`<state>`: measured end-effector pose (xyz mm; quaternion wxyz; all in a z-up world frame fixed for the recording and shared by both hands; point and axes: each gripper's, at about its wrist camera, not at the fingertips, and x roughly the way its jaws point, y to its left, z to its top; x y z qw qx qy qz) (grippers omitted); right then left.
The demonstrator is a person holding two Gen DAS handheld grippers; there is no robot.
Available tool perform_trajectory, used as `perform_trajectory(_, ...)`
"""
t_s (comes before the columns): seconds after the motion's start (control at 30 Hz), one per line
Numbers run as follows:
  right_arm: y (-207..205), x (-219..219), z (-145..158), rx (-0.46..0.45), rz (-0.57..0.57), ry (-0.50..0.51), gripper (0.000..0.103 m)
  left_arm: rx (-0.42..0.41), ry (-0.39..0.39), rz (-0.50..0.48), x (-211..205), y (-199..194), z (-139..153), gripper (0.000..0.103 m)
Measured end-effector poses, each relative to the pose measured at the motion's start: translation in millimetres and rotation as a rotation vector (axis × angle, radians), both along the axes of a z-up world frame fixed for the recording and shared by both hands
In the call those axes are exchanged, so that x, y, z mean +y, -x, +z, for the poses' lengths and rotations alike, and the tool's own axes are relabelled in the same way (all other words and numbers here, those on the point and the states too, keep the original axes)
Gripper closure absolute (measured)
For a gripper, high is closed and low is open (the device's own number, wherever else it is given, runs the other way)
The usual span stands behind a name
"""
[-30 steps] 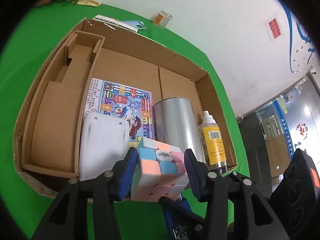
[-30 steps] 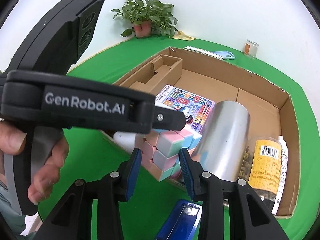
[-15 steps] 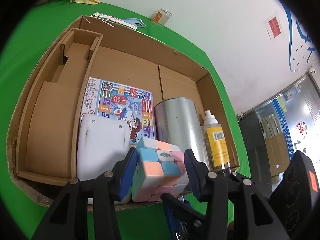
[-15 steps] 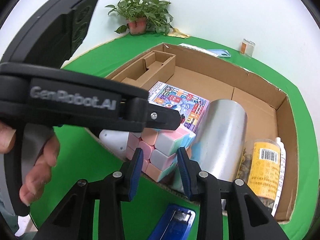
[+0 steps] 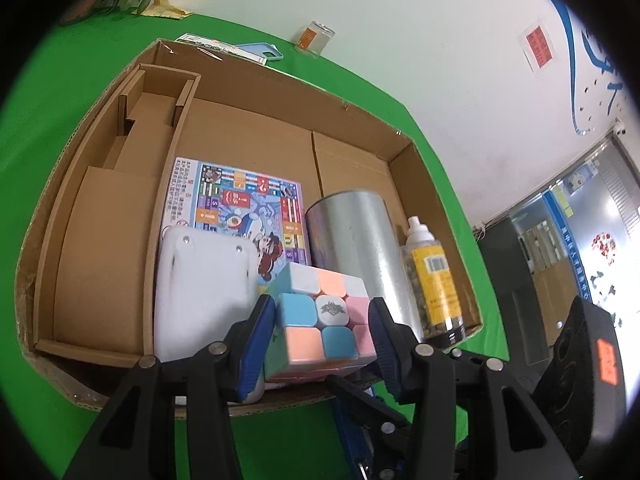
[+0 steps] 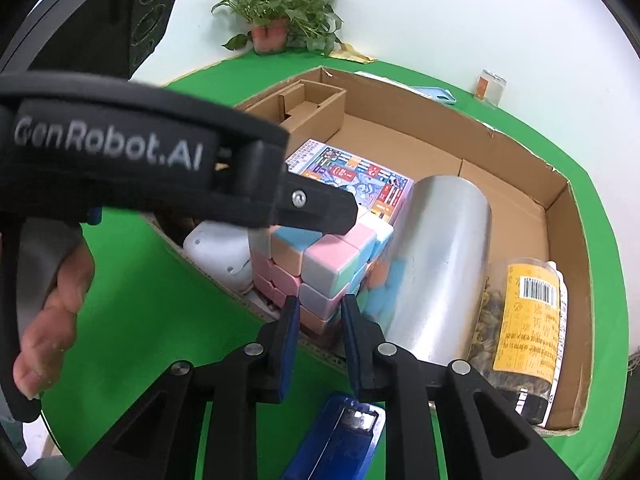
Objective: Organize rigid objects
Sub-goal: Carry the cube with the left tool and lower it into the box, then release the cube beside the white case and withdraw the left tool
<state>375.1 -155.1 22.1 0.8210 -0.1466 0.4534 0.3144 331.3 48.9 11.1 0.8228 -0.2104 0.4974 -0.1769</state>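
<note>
My left gripper (image 5: 320,309) is shut on a pastel puzzle cube (image 5: 332,285), held just above the near wall of the open cardboard box (image 5: 260,92). In the right wrist view the cube (image 6: 320,264) hangs under the left gripper's finger (image 6: 320,208), between a white device (image 6: 216,252) and a silver can (image 6: 436,256). My right gripper (image 6: 320,309) hovers low outside the near wall, its jaws closing to a narrow gap with nothing gripped. A blue stapler (image 6: 340,432) lies on the green table right under it.
In the box lie a colourful game box (image 5: 240,200), the white device (image 5: 204,280), the silver can (image 5: 352,232), a yellow-labelled bottle (image 5: 432,276) and a cardboard insert (image 5: 108,200). Behind it stand a glass jar (image 5: 316,38), a phone (image 5: 260,50) and a plant (image 6: 280,20).
The right gripper's jaws have narrowed a good deal, and it has sunk a little toward the stapler. The left gripper keeps the cube in about the same place.
</note>
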Motion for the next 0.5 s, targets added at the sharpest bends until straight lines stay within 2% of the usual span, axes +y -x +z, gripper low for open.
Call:
perform_trajectory(0.13,9.1,-14.5,8.0,0.053,0.011,-0.053,0.083,0.045,0.006,-0.042,-2.7,9.8,-9.1,0.057)
perform_trajectory(0.2,15.1,-25.1,15.0,0.057,0.024,-0.089,0.079,0.024,0.054,-0.031,4.0,12.5,-4.5,0.057)
perform_trajectory(0.27,18.4,-35.0,21.6,0.053,0.021,-0.118,0.079,-0.008,0.066,-0.008,10.9,10.5,4.9,0.057)
perform_trajectory(0.37,15.9,-42.3,28.1,0.037,-0.001,-0.133,0.079,-0.031,0.039,0.0,13.5,-1.6,14.6,0.057)
perform_trajectory(0.5,3.8,-45.4,33.8,0.028,-0.054,-0.204,0.079,0.015,-0.024,-0.012,5.9,-14.5,0.3,0.057)
